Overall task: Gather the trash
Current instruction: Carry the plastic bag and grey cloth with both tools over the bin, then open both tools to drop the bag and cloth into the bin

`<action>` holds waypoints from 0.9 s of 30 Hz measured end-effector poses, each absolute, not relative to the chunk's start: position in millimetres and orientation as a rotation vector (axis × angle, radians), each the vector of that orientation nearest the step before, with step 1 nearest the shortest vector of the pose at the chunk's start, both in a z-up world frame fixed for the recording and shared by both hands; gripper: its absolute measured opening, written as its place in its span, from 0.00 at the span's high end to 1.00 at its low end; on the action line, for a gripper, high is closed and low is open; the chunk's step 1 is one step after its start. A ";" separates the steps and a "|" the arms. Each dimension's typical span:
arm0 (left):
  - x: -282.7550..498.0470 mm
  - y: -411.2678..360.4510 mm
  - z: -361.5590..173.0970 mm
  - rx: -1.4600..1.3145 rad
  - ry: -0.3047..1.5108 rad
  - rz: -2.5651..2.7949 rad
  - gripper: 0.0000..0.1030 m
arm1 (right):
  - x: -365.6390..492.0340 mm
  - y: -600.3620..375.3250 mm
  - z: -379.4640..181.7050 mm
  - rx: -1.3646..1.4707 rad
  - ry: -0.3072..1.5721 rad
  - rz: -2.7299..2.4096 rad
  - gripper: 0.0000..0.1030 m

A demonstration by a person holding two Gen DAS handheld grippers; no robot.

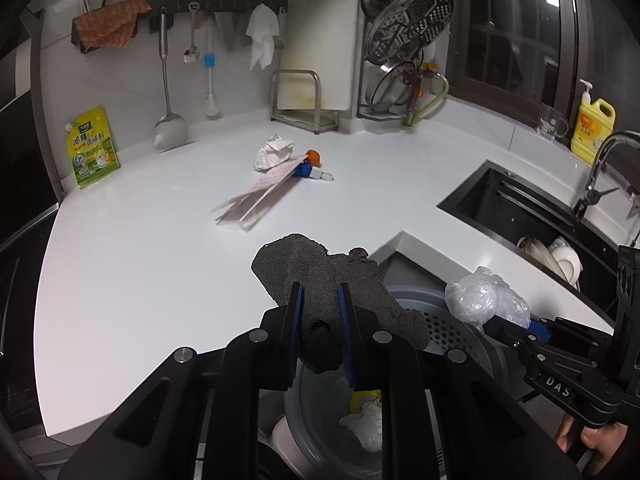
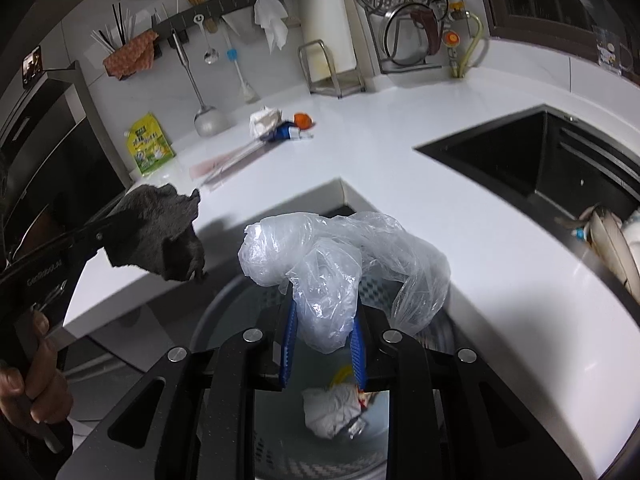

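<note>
My left gripper (image 1: 320, 294) is shut on a dark grey rag (image 1: 320, 272), held above a grey trash bin (image 1: 456, 332) below the counter corner. The rag (image 2: 156, 232) also hangs at the left of the right wrist view. My right gripper (image 2: 325, 300) is shut on a crumpled clear plastic bag (image 2: 340, 256), over the same bin (image 2: 224, 320). That bag (image 1: 480, 296) shows at the right of the left wrist view. White crumpled paper (image 2: 332, 408) and a yellow scrap lie inside the bin. On the counter remain a paper wad (image 1: 274, 152), a flat clear wrapper (image 1: 260, 192) and an orange-and-blue item (image 1: 308, 164).
The white L-shaped counter (image 1: 140, 260) wraps around the bin. A black sink (image 2: 540, 160) with dishes is at the right. A yellow-green pouch (image 1: 90, 148), hanging utensils, a cutting board rack (image 1: 300, 100) and a yellow soap bottle (image 1: 592, 124) line the back wall.
</note>
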State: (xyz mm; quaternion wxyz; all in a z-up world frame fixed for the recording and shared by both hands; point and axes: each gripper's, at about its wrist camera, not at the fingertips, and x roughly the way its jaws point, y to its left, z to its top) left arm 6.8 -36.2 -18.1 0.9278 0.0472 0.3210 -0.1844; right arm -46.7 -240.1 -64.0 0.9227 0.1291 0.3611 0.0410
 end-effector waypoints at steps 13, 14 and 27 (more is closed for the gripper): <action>-9.4 -49.5 -50.8 0.132 0.719 -0.405 0.83 | -65.7 -240.1 -83.4 0.279 0.779 0.089 0.78; -9.4 -50.6 -55.6 0.137 0.730 -0.406 0.83 | -65.8 -240.4 -85.5 0.280 0.783 0.088 0.78; -3.4 -62.7 -89.2 0.177 0.819 -0.400 0.83 | -60.9 -245.8 -114.6 0.302 0.857 0.077 0.78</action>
